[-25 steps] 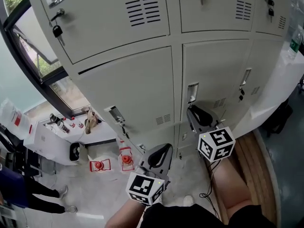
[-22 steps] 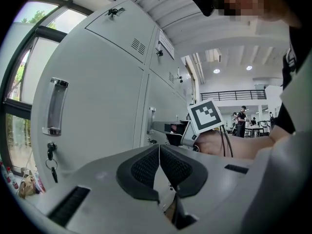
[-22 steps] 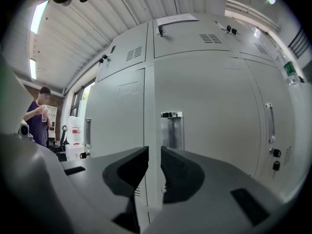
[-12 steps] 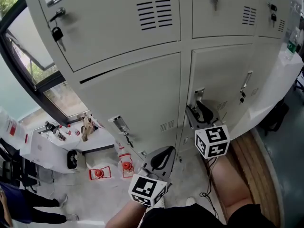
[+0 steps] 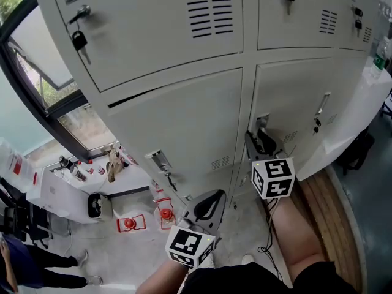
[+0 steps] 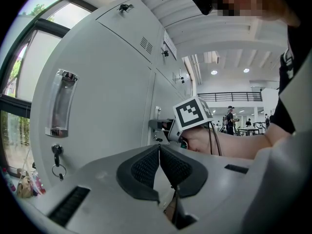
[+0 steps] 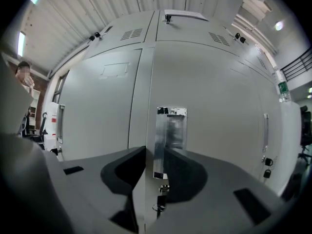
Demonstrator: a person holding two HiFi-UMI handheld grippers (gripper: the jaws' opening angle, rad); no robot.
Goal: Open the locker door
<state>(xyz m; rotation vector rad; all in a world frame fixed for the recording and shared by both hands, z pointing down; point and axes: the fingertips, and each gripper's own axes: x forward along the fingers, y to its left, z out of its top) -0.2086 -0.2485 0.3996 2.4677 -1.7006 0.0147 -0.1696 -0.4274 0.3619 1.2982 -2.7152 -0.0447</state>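
Chrome handle of the shut locker door sits between the parted right tongs, which have just been closing to pinch it for pulling, while the left tongs hang shut, empty.

Left tongs and right tongs — grey shells, black pads, white cubes with black square markers — black cable.

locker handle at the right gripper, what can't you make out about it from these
- Handle, right gripper view: lower end behind the right gripper, whose jaws stand apart and have just been closing; whether it sits between them or just beyond, cannot tell.
- Lock below it: dark and partly hidden by the jaws.
- Head view: the gripper's body covers the handle's lower end.
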